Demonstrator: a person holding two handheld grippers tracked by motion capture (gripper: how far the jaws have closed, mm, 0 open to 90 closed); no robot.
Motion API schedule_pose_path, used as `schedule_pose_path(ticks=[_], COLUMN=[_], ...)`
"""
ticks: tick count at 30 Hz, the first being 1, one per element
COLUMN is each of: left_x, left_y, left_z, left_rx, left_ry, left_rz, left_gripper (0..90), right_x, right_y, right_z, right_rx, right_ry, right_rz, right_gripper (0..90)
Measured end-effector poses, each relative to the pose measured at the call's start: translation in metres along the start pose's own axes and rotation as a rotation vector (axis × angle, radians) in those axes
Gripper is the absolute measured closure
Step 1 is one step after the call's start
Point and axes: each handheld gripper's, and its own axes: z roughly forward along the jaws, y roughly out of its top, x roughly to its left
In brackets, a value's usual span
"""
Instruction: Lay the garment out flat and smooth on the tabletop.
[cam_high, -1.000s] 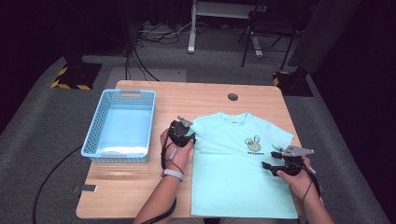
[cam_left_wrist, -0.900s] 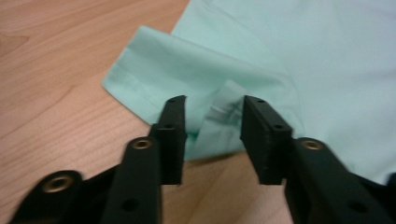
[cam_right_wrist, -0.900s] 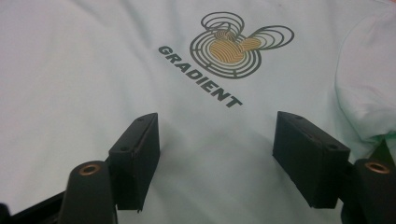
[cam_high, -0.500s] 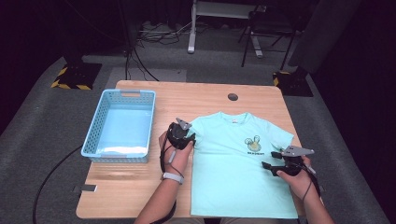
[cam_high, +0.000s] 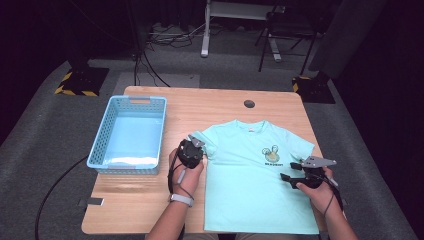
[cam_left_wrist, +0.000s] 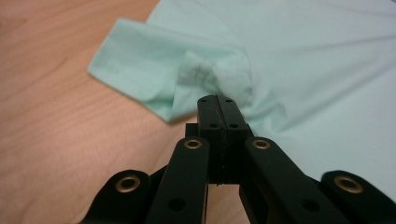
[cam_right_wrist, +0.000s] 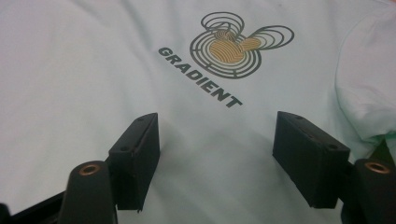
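Note:
A mint-green T-shirt (cam_high: 255, 175) lies flat, print up, on the right half of the wooden table (cam_high: 200, 105). My left gripper (cam_high: 196, 145) is at the shirt's left sleeve. Its jaws have just been closing. In the left gripper view they meet on a puckered fold of the sleeve (cam_left_wrist: 205, 74), with the left gripper (cam_left_wrist: 218, 100) shut on that cloth. My right gripper (cam_high: 286, 177) hovers low over the shirt's right side. In the right gripper view the right gripper (cam_right_wrist: 215, 144) stands open above bare fabric, just below the "GRADIENT" print (cam_right_wrist: 224, 51).
A light blue plastic basket (cam_high: 98, 142) stands on the left half of the table, close to my left hand. A round cable hole (cam_high: 249, 104) sits near the table's far edge. Bare wood lies between the basket and the shirt.
My left gripper has shifted a little toward the near left at the sleeve, and the sleeve's cloth is now bunched at its tips. The right gripper has kept still.

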Motion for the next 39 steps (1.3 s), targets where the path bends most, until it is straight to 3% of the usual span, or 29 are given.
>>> schedule_pose_path(ticks=[3,5,7,11,14,16,18,20,23,28,33,39], left_x=[0.001,0.002,0.003,0.006,0.008,0.009,0.008,0.006,0.002,0.000,-0.003,0.000], left_y=[-0.006,-0.002,0.005,0.019,0.024,0.024,0.023,0.022,0.020,0.007,-0.012,-0.020], left_z=[0.000,0.003,0.010,0.028,0.042,0.046,0.043,0.037,0.023,0.008,0.004,0.001], left_rx=[-0.012,-0.047,-0.071,-0.071,-0.045,-0.013,0.011,0.021,-0.005,-0.009,0.001,0.088], left_ry=[0.001,-0.002,0.008,0.009,-0.008,-0.045,-0.038,-0.021,-0.002,-0.016,-0.027,-0.140], left_rz=[-0.009,-0.031,-0.014,-0.003,0.004,-0.002,0.014,0.041,0.066,0.081,0.058,0.015], left_gripper=[88.1,68.3,54.6,43.9,44.0,57.3,76.7,86.1,87.4,87.4,86.7,69.6], right_x=[0.000,0.000,0.000,0.000,0.000,0.000,0.000,0.000,0.000,0.000,0.000,0.000], right_y=[0.000,0.000,0.000,0.000,0.000,0.000,0.000,0.000,0.000,0.000,0.000,0.000], right_z=[0.000,0.000,0.000,0.000,0.000,0.000,0.000,0.000,0.000,0.000,0.000,0.000], right_rx=[0.000,0.000,0.000,0.000,0.000,0.000,0.000,0.000,0.000,0.000,0.000,0.003], right_ry=[0.000,0.000,0.000,0.000,0.000,0.000,0.001,0.001,0.001,0.000,0.001,0.007], right_rz=[0.000,0.000,0.000,0.000,0.000,0.000,0.000,0.000,0.001,0.000,0.001,-0.001], right_gripper=[32.1,32.1,32.1,32.1,32.1,32.1,32.1,32.1,32.1,32.1,32.1,30.2])
